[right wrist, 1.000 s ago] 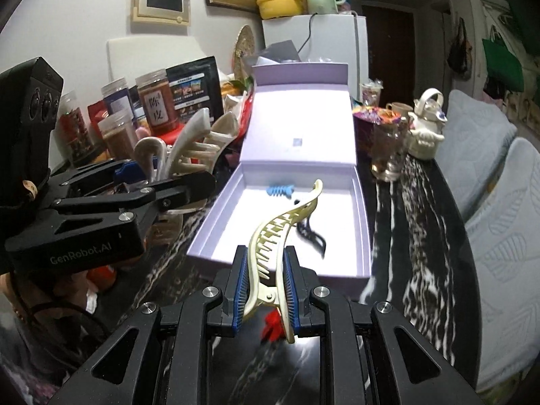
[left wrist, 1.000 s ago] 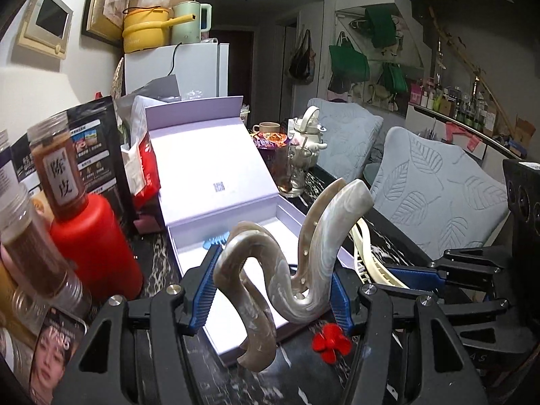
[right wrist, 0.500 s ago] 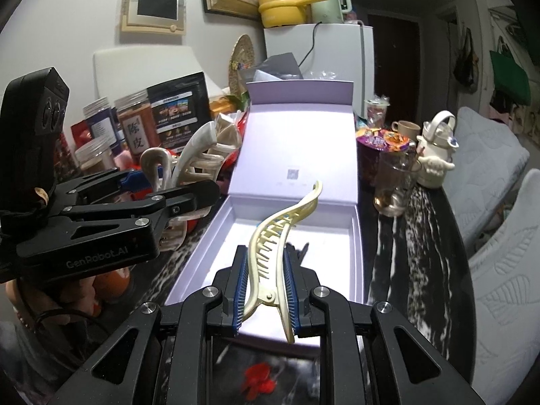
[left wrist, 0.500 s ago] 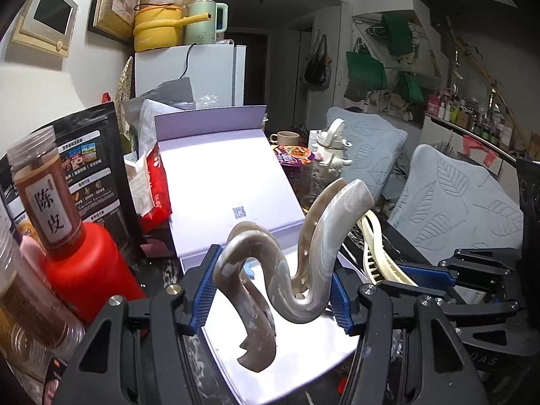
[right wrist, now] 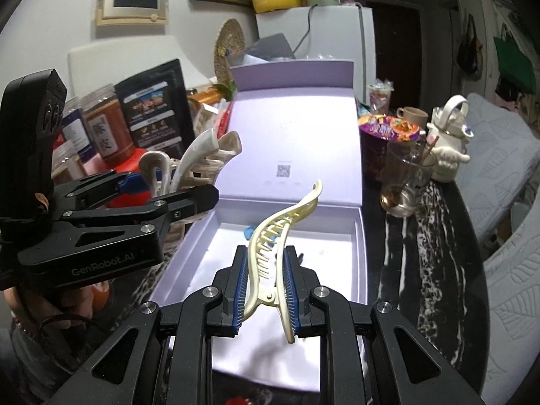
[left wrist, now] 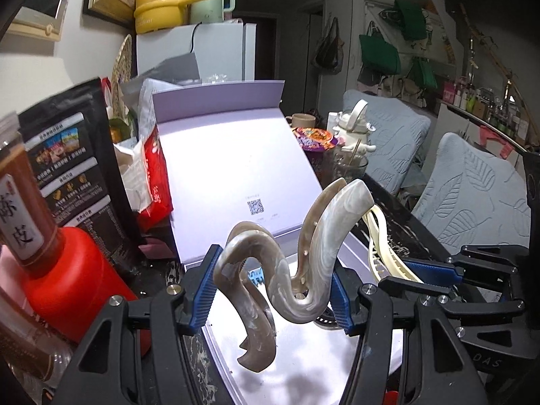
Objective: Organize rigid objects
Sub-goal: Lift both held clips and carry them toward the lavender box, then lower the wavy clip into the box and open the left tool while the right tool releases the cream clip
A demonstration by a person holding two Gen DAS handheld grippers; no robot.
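My left gripper is shut on a large marbled beige hair claw clip and holds it over the near left part of an open lilac gift box. My right gripper is shut on a slim cream hair clip and holds it over the box's near edge. In the right wrist view the left gripper and its marbled clip hang at the box's left side. A small blue clip and a dark clip lie inside the box, mostly hidden.
Jars and a red container crowd the table's left side, with a black pouch behind. A glass, a snack cup and a white teapot stand to the right. Cushioned chairs line the right. A red item lies in front of the box.
Both grippers have moved forward and up over the box with their clips still held. The box interior now lies beneath them, and the red item has slid out of sight below.
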